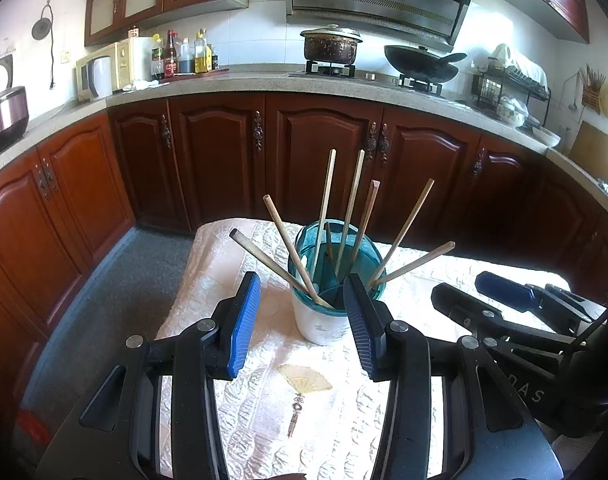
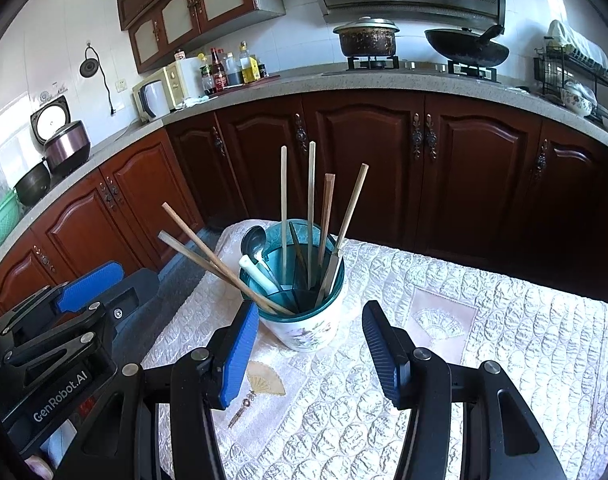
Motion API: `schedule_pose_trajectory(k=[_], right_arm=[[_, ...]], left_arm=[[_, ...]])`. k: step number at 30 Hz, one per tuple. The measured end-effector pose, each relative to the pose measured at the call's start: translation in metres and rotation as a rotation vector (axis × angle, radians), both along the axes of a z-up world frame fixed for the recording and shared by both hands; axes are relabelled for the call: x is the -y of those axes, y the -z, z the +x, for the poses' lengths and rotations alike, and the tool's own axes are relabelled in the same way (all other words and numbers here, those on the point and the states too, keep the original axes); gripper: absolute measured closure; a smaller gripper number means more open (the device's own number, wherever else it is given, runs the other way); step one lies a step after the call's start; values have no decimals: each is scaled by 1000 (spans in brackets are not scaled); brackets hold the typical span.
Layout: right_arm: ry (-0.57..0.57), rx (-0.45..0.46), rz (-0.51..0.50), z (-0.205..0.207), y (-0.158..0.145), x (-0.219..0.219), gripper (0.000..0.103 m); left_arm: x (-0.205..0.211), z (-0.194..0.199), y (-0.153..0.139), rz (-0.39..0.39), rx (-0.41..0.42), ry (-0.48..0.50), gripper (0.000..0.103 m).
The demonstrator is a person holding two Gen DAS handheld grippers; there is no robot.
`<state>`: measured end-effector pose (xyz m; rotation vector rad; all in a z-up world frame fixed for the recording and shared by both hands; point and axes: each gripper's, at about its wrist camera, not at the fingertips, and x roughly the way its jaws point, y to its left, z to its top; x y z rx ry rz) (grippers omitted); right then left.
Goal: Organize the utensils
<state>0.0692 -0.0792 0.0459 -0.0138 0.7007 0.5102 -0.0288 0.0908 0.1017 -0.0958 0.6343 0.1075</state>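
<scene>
Utensil holder (image 2: 304, 312) with chopsticks (image 2: 310, 208) on desk (image 2: 504, 320); left gripper (image 1: 302, 320) and right gripper (image 2: 308, 344) spread, empty; approach splayed sticks individually.

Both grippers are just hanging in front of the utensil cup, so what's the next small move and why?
Probably ease the left gripper toward the two chopsticks leaning far out over the cup's left rim and stand them straighter. Both grippers are open and empty, nothing lies loose on the tablecloth, and the other sticks stand nearly upright.
</scene>
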Motion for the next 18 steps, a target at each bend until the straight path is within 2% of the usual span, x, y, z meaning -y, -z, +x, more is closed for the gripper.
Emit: schedule_pose_trajectory(k=[18], right_arm=[[-7, -14, -13, 0, 3, -3, 51]], left_arm=[[0, -1, 1, -1, -5, 0, 60]])
